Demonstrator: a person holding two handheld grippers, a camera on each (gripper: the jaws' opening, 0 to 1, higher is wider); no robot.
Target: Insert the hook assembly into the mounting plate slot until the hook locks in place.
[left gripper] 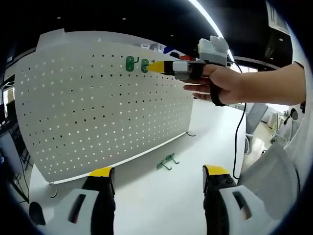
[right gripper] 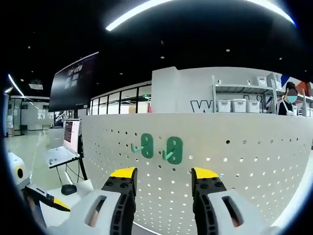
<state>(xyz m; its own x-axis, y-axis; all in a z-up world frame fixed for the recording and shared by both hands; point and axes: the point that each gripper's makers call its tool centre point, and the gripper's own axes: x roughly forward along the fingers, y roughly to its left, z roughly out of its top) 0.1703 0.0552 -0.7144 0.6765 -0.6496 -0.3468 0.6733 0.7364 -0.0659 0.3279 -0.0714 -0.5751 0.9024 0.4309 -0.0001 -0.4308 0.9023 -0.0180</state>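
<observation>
White perforated mounting plate [left gripper: 105, 105] stands upright on the white tabletop [left gripper: 161, 196] in the left gripper view, with two green hooks [left gripper: 136, 64] seated side by side near its upper edge. The right claw [left gripper: 155, 67], held in a hand [left gripper: 222, 83], has its yellow tips at the right-hand hook; whether they grip it cannot be told from here. The left claw [left gripper: 157, 172] hangs released and empty, low over the tabletop. A third green hook [left gripper: 167, 162] lies loose just before the plate's foot.

In the right gripper view, the right claw [right gripper: 161, 174] is spread, its tips just below the mounted pair [right gripper: 160, 148], not closed on either. To finish well, the push should probably run square to the plate until the hook seats flush. Room is open below and to the right of the plate; a laptop [right gripper: 63, 144] stands off to the side.
</observation>
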